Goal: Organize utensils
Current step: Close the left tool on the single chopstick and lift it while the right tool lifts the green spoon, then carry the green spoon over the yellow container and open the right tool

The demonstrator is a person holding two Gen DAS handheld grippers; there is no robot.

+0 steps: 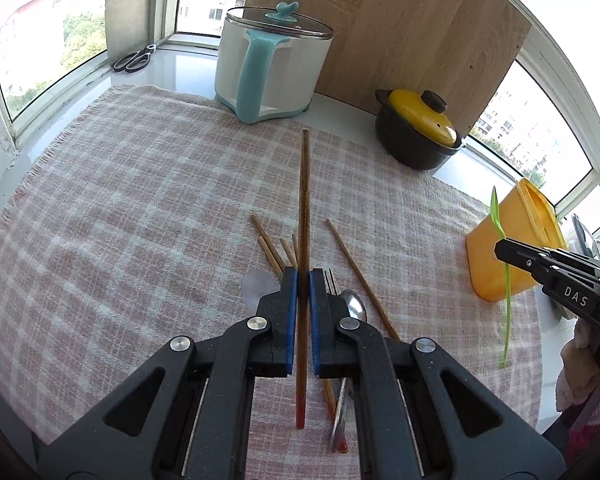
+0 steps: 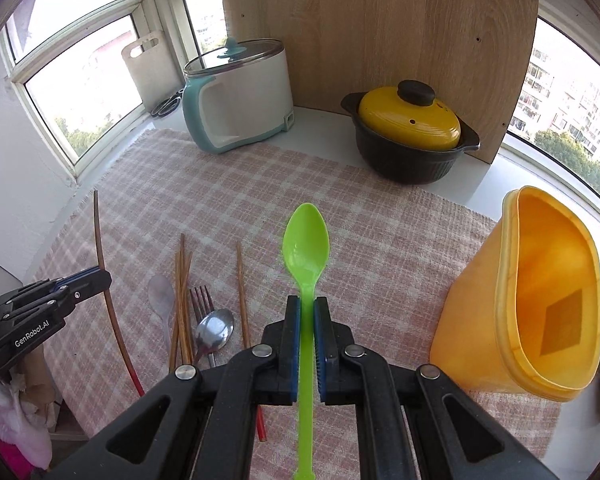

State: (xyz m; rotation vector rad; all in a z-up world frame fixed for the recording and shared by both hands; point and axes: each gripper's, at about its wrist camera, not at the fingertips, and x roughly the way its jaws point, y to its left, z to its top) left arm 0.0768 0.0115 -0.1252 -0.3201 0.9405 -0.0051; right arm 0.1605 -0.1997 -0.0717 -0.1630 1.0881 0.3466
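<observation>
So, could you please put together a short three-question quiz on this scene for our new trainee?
1. True or false: the left claw is shut on a chopstick.
2. What does the right claw hold? A) metal fork B) green spoon C) scissors
3. Fill in: the yellow holder stands on the checked ____.

Key
1. True.
2. B, the green spoon.
3. Cloth.
</observation>
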